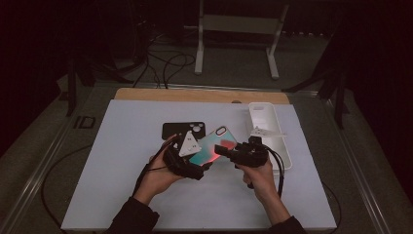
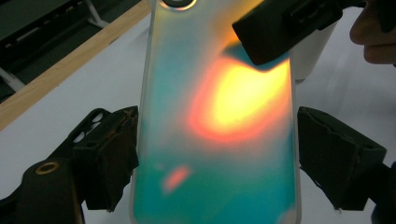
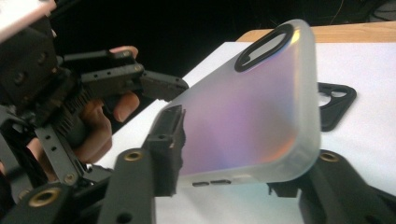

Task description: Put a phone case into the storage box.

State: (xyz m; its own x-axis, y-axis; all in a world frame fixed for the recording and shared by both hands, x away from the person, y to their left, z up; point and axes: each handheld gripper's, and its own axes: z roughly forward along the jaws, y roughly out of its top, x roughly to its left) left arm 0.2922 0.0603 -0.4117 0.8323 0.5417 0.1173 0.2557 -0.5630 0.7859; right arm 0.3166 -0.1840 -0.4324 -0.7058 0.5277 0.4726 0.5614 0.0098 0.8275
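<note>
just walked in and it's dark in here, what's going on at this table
A person holds a two-jaw gripper in each hand, and both grippers meet at an iridescent phone case lifted off the white table. The left gripper straddles its sides; the right gripper grips one end. A black phone case lies behind, and a white tray sits to the right.

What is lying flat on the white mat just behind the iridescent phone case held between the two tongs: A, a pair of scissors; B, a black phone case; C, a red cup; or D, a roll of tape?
B: a black phone case with camera cut-outs lies flat on the mat, just behind the iridescent case.
</note>
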